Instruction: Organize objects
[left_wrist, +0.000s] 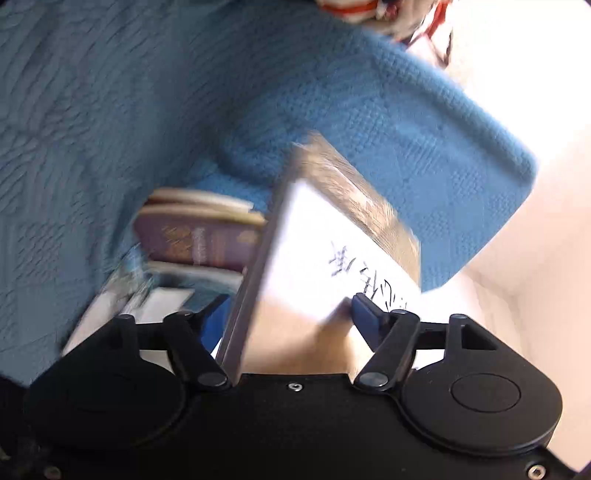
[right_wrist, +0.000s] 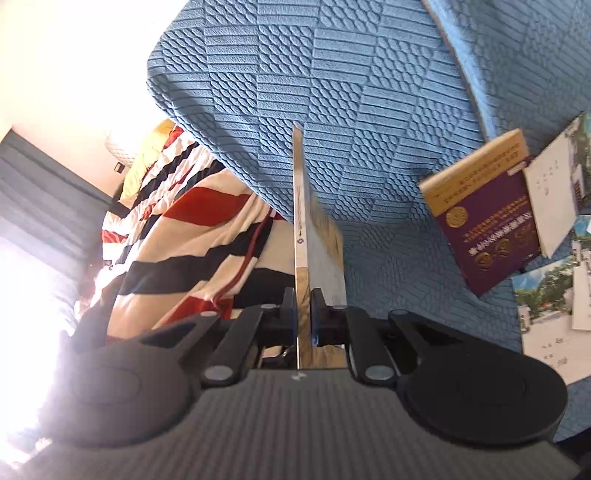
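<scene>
The right gripper (right_wrist: 303, 314) has its jaws pressed against both faces of a thin white book (right_wrist: 300, 206), which stands on edge and runs straight away from the camera. The left gripper (left_wrist: 286, 314) has its jaws spread wide; the same white book (left_wrist: 314, 266), with black brush lettering on its cover, lies between them. The right blue finger pad (left_wrist: 365, 310) touches the cover, but the left pad is hidden behind the book's edge, so I cannot tell whether this gripper actually pinches it.

Just beyond the book spreads a blue quilted cover (right_wrist: 295, 74), textured in squares of braid and stripe. On it, to the right in the right wrist view, lies a purple book (right_wrist: 487, 236) with a gold band and gold medallions; in the left wrist view the purple book (left_wrist: 199, 243) sits to the left, partly behind the white book. Just right of it lie photo cards (right_wrist: 546, 295) and a white booklet (right_wrist: 550, 199), overlapping. To the far left lies a red, white and navy striped blanket (right_wrist: 184, 229), near a glaring window.
</scene>
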